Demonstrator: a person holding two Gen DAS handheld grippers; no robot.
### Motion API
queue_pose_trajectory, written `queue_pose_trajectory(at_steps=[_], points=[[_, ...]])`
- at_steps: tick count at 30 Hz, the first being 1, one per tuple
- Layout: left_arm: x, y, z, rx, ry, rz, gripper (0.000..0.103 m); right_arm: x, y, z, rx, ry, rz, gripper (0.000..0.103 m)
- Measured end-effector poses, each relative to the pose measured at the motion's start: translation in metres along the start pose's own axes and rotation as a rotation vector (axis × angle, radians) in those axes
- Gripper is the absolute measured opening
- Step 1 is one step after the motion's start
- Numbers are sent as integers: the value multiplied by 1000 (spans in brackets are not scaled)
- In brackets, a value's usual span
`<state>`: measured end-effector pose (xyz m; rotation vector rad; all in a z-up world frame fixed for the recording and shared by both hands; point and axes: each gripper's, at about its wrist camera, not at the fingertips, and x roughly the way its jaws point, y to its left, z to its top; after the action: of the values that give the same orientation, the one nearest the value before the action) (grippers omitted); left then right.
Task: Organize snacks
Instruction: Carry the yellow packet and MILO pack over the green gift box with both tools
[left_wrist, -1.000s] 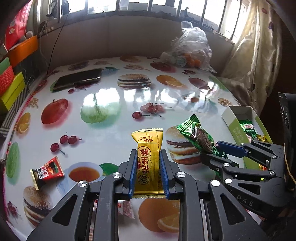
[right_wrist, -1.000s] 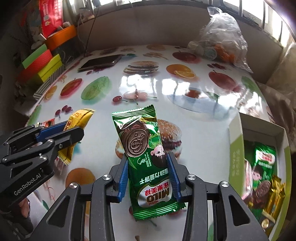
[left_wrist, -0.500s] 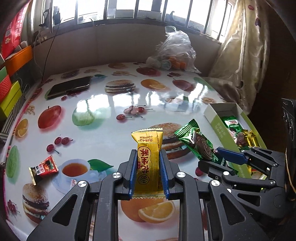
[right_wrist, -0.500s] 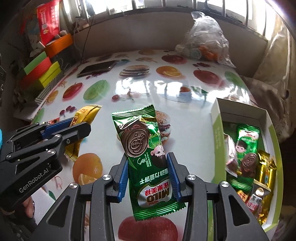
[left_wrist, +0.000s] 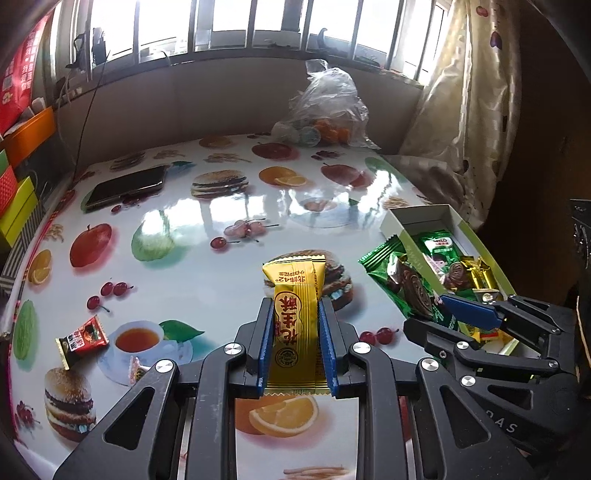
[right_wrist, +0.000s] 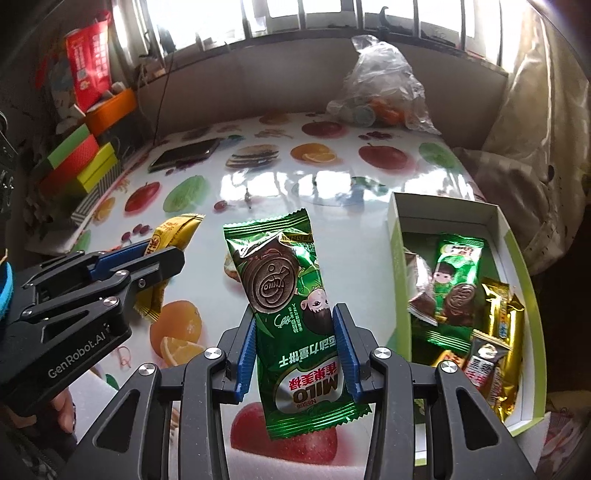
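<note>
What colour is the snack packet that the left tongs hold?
Yellow-gold snack packet with red characters, clearest in the left wrist view.

Snack box (right_wrist: 515, 243) right of phone (right_wrist: 184, 157)

Yellow wrapper (left_wrist: 295, 325) with red characters; green Milo packet (right_wrist: 295, 325); fruit-and-burger-printed white tablecloth (left_wrist: 177, 266)

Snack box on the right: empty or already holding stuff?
Partly filled. The box holds a green Milo packet and gold wrappers; its far end shows bare white floor.
</note>
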<state>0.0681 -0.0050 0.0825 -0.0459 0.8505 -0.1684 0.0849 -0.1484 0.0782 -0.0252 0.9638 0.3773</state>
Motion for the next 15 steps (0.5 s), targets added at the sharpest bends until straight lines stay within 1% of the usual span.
queue_pose_trajectory(at_steps=[8, 15], points=[[1, -18, 8, 28, 0, -38, 24, -16, -19, -4, 45, -20, -31, 39], [8, -42, 19, 66, 10, -85, 24, -28, -36, -9, 81, -21, -81, 39]])
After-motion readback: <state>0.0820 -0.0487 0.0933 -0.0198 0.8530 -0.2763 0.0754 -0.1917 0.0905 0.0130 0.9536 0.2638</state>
